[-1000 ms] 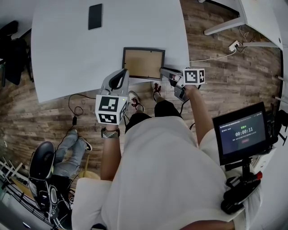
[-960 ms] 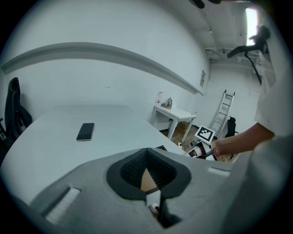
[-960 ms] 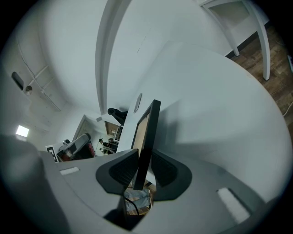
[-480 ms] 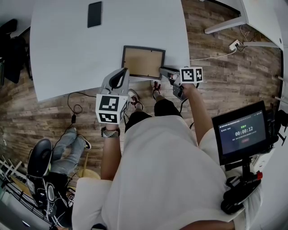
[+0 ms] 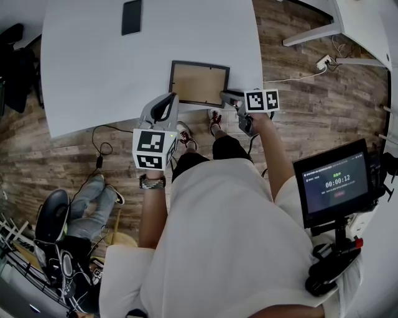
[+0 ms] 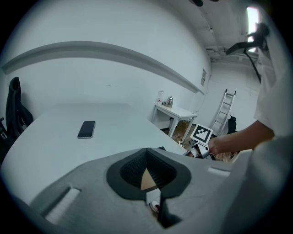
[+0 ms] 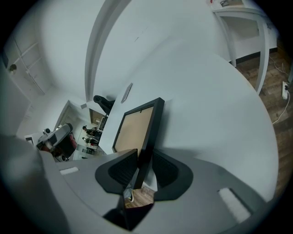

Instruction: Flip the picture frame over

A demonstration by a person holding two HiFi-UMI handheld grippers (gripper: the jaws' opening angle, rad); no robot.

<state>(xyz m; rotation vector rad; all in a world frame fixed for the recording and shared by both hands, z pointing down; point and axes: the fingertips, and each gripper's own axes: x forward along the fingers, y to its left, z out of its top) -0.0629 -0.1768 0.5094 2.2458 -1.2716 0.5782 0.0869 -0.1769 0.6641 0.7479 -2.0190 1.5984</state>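
Observation:
The picture frame [image 5: 199,84] lies near the front edge of the white table [image 5: 93,68], black border, brown backing up. My right gripper [image 5: 225,96] is at its near right corner. In the right gripper view the frame's black edge [image 7: 149,132] runs between the jaws, and that gripper [image 7: 144,157] is shut on it. The frame looks slightly tilted there. My left gripper [image 5: 169,99] hovers at the table edge just left of the frame, touching nothing. In the left gripper view its tips [image 6: 146,153] meet and hold nothing.
A dark phone [image 5: 131,17] lies far back on the table. A screen on a stand [image 5: 333,183] is at my right. Below the table edge are wood floor, cables, a power strip [image 5: 323,63] and a seated person's legs [image 5: 93,205].
The right gripper has turned a little at the frame's corner, so its marker cube shows two faces. The left gripper has stayed put.

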